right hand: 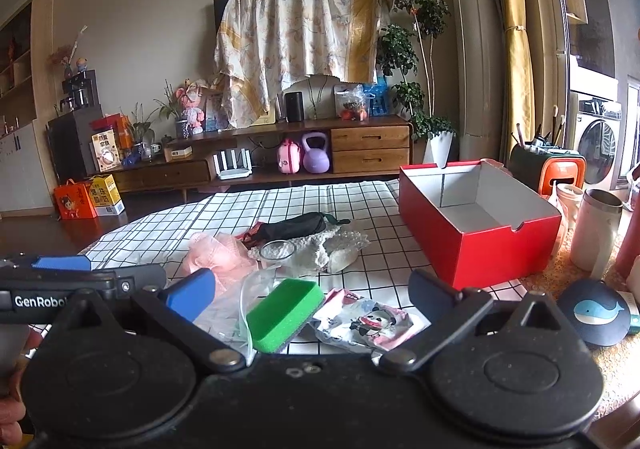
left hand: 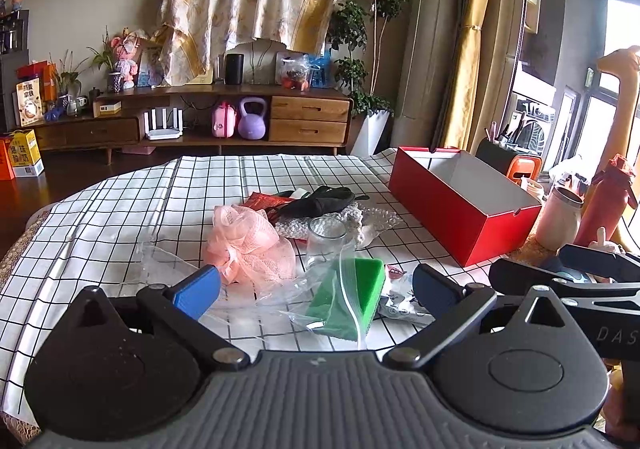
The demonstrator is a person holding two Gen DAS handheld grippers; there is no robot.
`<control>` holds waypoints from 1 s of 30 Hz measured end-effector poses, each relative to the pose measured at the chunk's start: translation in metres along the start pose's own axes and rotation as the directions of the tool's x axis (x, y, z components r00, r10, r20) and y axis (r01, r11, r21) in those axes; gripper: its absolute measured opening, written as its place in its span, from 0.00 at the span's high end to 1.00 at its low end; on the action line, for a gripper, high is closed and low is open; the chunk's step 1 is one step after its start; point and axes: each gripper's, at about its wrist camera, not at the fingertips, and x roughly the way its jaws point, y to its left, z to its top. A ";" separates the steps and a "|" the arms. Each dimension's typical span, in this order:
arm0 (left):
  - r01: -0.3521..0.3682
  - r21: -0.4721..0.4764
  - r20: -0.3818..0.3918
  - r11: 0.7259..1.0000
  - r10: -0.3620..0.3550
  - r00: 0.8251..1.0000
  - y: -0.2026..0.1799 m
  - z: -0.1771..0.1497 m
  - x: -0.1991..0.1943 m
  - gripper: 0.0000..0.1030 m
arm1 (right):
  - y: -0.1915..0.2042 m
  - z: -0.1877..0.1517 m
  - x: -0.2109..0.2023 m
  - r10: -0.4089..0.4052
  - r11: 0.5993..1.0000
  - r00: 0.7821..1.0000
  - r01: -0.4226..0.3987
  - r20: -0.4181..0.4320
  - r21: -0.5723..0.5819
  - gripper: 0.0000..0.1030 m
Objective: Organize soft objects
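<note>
Spongy green block [right hand: 285,314] beside pink mesh puff [left hand: 250,245].

On the surface [right hand: 380,249]: one red box [right hand: 476,237], one green sponge [right hand: 284,313], one pink mesh puff [left hand: 248,245], one glass jar [left hand: 326,239] (clear), one black pouch [right hand: 292,227].

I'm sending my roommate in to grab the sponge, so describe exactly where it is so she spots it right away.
Start at the table with the black-and-white checked cloth and the open red box on its right side. Come toward the near edge, left of the box: the sponge lies beside a panda-print packet, partly on a clear zip bag. It is the only bright green block, unlike the fluffy pink mesh puff behind it.
</note>
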 end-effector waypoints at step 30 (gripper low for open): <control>0.008 -0.019 -0.060 1.000 -0.009 0.998 0.006 -0.003 0.031 0.00 | -0.009 0.003 0.028 0.023 1.000 0.998 -0.023 -0.055 -0.001 0.02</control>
